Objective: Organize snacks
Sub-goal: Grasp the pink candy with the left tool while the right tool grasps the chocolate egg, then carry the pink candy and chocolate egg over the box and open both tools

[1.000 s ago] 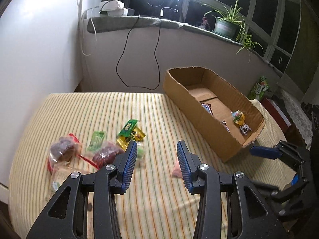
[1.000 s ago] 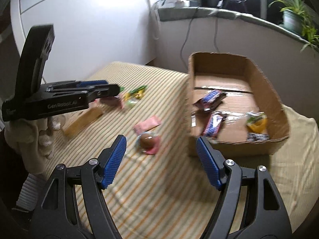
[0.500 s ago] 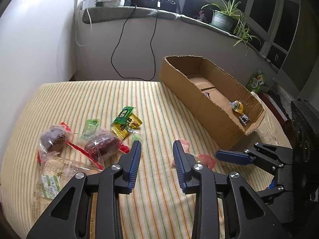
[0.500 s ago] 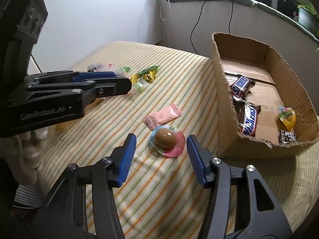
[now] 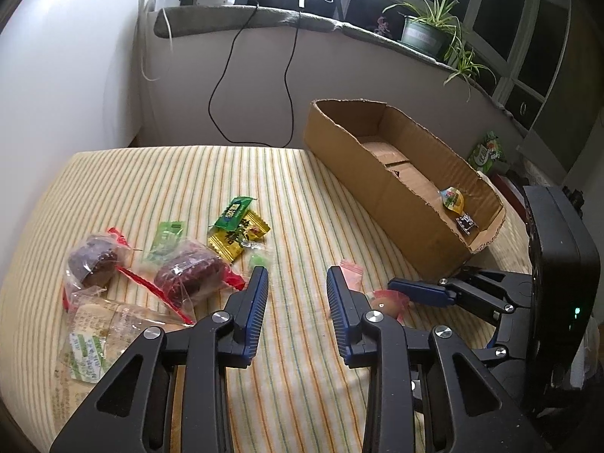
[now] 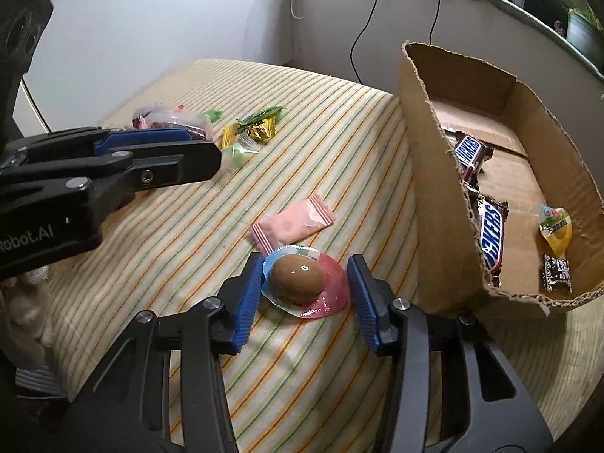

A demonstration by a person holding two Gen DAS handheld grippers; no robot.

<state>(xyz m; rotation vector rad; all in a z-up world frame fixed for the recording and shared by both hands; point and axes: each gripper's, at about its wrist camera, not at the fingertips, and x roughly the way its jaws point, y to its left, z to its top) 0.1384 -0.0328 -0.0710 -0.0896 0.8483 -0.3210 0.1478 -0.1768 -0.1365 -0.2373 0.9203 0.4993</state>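
Observation:
A brown egg-shaped snack (image 6: pixel 298 279) in a pink and blue pack lies on the striped cloth beside the cardboard box (image 6: pixel 434 188). My right gripper (image 6: pixel 305 264) straddles it, jaws closing, pads at the wrapper's edges without clearly pressing. A pink packet (image 6: pixel 292 222) lies just beyond. In the box are two Snickers bars (image 6: pixel 490 234), a jelly cup (image 6: pixel 555 226) and a dark packet (image 6: pixel 555 270). My left gripper (image 5: pixel 296 275) hovers over bare cloth, narrowly open and holding nothing. Left of it lie green and yellow candies (image 5: pixel 238 230) and wrapped dark cakes (image 5: pixel 188 271).
A flat paper-wrapped packet (image 5: pixel 98 328) lies at the near left. The striped cloth ends at a white wall on the left. Behind, a sill holds a potted plant (image 5: pixel 422 34) and a hanging black cable (image 5: pixel 290 87). A green bag (image 5: pixel 487 153) sits beyond the box.
My right gripper came down and forward over the egg snack, and its jaws narrowed around it. The left gripper's jaws narrowed early on; it barely moved.

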